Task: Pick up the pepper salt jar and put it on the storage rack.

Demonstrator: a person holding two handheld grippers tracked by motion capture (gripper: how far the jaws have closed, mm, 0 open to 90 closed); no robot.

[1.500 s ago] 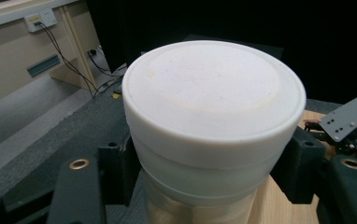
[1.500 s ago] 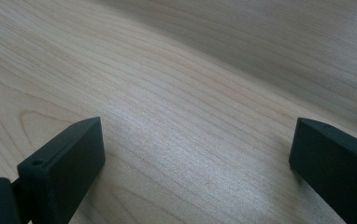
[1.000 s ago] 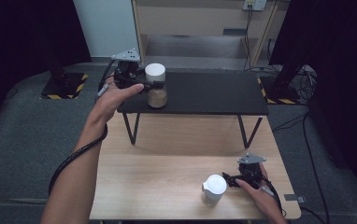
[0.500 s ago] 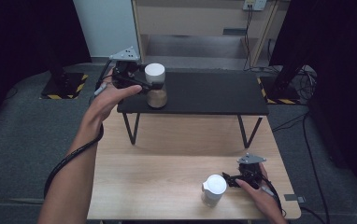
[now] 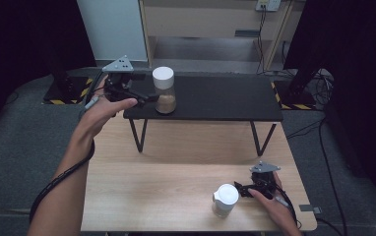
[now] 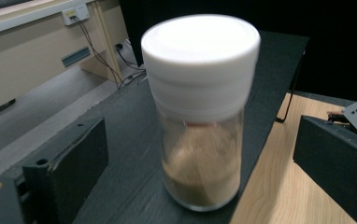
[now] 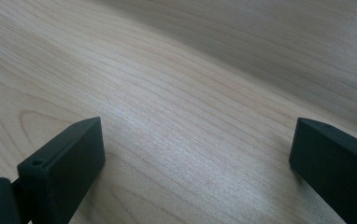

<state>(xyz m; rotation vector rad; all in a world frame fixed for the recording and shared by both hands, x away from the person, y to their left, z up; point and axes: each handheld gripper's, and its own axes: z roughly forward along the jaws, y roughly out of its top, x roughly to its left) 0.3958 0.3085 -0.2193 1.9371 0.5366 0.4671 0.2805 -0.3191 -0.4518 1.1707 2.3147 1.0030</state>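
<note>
Two upright white-capped jars, one (image 5: 164, 90) on the black shelf (image 5: 215, 98) between the left gripper's (image 5: 144, 97) spread jaws, apparently untouched; other jar (image 5: 225, 200) beside the right gripper (image 5: 241, 191), jaws wide apart

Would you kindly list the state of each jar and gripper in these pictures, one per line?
Jar on the black shelf: upright, white lid on, brown powder in its lower part.
Jar on the wooden table: upright, white lid on; contents cannot be told.
Left gripper: open, jaws either side of the shelf jar, not touching it.
Right gripper: open, jaws wide over bare wood, nothing between them.
</note>
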